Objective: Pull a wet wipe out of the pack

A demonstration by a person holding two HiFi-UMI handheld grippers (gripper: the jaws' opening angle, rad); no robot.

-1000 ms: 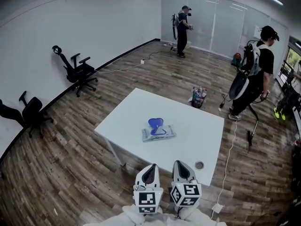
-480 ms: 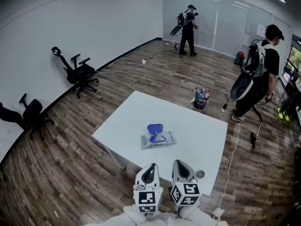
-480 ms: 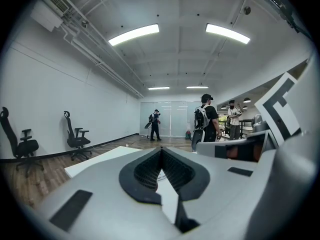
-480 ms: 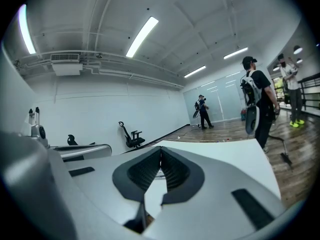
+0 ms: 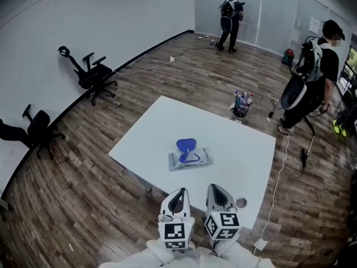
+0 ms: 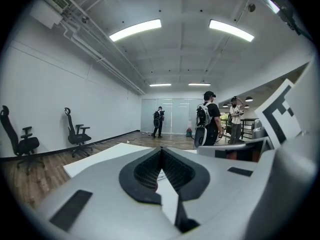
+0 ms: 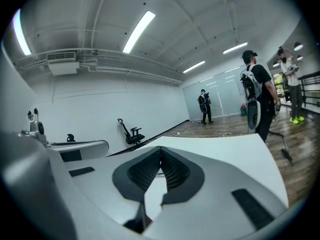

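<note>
A wet wipe pack lies flat in the middle of the white table, its blue lid flipped open towards the far side. Both grippers hover at the table's near edge, well short of the pack. My left gripper points at the table with its jaws closed together and nothing between them. Beside it, my right gripper is shut and empty too. The left gripper view shows the left gripper with its dark pads meeting at the tip. In the right gripper view the right gripper looks the same.
A small round object sits near the table's front right corner. A bucket of bottles stands on the floor beyond the table. One person stands at the right, another by the far glass wall. Office chairs line the left wall.
The two people have shifted: the far one walked right along the glass wall. The head view moved slightly. Both grippers stay shut at the near edge and the pack has not moved.
</note>
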